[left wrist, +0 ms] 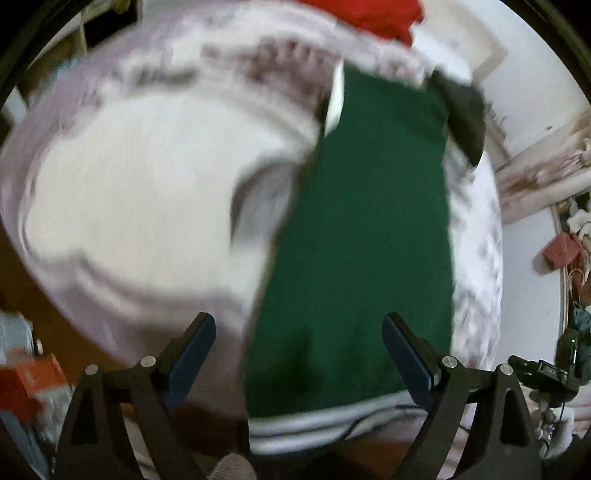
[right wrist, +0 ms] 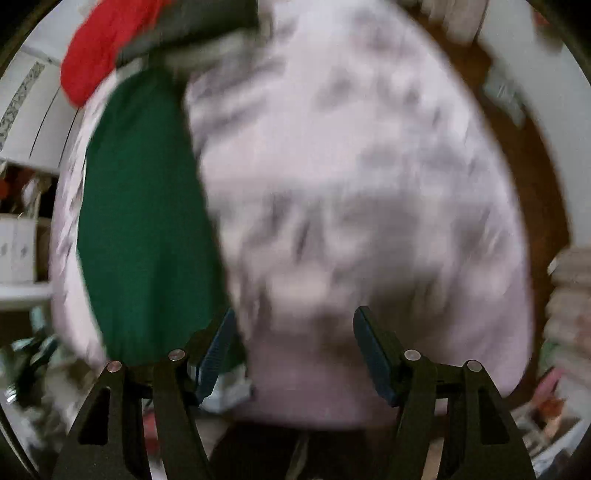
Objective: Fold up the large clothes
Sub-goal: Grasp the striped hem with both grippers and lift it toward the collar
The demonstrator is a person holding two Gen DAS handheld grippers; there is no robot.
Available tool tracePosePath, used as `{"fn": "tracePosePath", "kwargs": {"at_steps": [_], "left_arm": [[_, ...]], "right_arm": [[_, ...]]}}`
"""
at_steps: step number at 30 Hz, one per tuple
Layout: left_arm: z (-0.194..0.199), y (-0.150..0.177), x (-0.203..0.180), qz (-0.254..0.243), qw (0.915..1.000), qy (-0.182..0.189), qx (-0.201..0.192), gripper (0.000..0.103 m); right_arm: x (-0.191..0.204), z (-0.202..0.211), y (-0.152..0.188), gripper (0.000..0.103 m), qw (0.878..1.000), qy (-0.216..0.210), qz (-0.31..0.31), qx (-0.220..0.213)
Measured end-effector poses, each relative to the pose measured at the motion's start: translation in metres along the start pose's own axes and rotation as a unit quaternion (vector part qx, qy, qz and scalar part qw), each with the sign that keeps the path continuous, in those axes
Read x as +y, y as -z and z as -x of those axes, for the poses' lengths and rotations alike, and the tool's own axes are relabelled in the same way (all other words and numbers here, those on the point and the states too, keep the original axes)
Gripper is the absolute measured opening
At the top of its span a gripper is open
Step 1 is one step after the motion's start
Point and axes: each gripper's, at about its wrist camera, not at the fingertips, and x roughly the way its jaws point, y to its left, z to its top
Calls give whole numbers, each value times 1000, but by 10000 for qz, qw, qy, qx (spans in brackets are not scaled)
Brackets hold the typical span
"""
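Both claws are empty right now: left gripper has its jaws spread wide over the green garment, right gripper hangs open above the pale patterned bedspread. Green piece lies flat in a long strip on the bed, red cloth just past its far end. Everything's blurry, so a rushed grab could pinch the bedspread too and wreck the fold.

A solid dark green garment lies on a pale lilac bedspread with a blurred grey-mauve print; a bright red cloth sits at twelve o'clock, and both grippers' finger pads are blue on black frames.
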Motion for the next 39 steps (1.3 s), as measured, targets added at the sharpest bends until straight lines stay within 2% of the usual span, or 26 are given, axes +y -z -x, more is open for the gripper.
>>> {"fn": "tracePosePath", "kwargs": {"at_steps": [2,5,6,7,13,15,28,31,33,35,36,37,38,39], "left_arm": [[-26,28,3,6,9991,-285,300,92],[-61,56,-3,-305,9940,-908,529,92],[-67,61,-5,-360,9928,-998,556,92],[-73,65,-7,-405,9908,-1156,573,92],[-77,76,-22,-539,9866,-1481,431,92],[-77,77,-24,-538,9864,-1499,418,92],[-66,86,-11,-526,9882,-1408,296,92],[-53,88,-5,-443,9897,-1339,251,92],[-38,91,3,-352,9912,-1264,170,92],[-24,93,12,-214,9925,-1196,101,92],[-20,92,16,-147,9930,-1172,77,92],[-18,91,19,-104,9934,-1144,69,92],[-18,90,23,-74,9933,-1148,63,92],[-19,89,25,-63,9933,-1157,51,92]], "right_arm": [[-4,-42,18,68,9976,-544,-106,413],[-3,-83,28,68,9907,-1133,-320,686],[2,-96,30,69,9900,-1190,-281,699],[8,-107,31,69,9911,-1107,-179,711],[39,-139,47,69,9917,-872,183,926],[44,-139,52,69,9930,-723,300,889],[50,-140,55,69,9935,-462,341,983],[46,-130,69,69,9920,-239,453,1157],[37,-121,83,69,9885,220,710,1319],[23,-119,101,69,9727,1254,1107,1608],[14,-120,110,69,9589,1778,1325,1771],[5,-119,117,69,9490,2110,1447,1844],[0,-118,118,69,9491,2145,1424,1813],[-4,-113,115,69,9578,1965,1272,1666]]}}
